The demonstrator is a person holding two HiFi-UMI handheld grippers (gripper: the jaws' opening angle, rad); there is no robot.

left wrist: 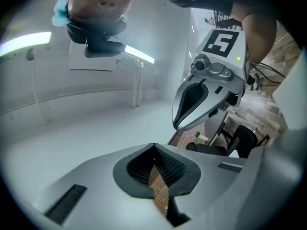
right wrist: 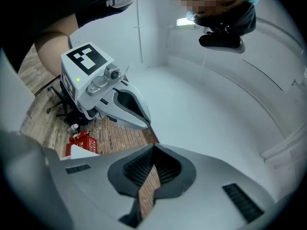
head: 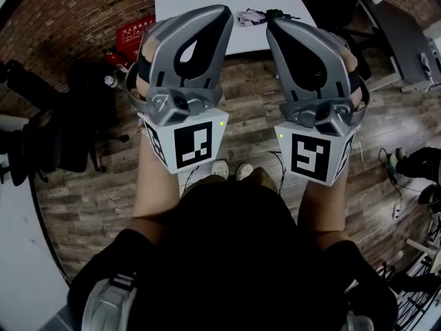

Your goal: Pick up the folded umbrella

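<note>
Left gripper (head: 219,14), right gripper (head: 274,25) — closed (abreast)

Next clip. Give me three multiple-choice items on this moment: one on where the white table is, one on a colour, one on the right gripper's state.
1. In the head view, where is the white table?
A. top middle
B. bottom left corner
C. right edge, halfway down

2. What colour is the box left of the table?
A. blue
B. red
C. yellow

3. How do the jaws of the right gripper stand?
A. wide apart
B. shut on an umbrella
C. shut, nothing gripped

Answers:
1 A, it lies along the top edge, past both gripper tips.
2 B, its sides are plainly red.
3 C, in the right gripper view the tips meet with nothing between them.
</note>
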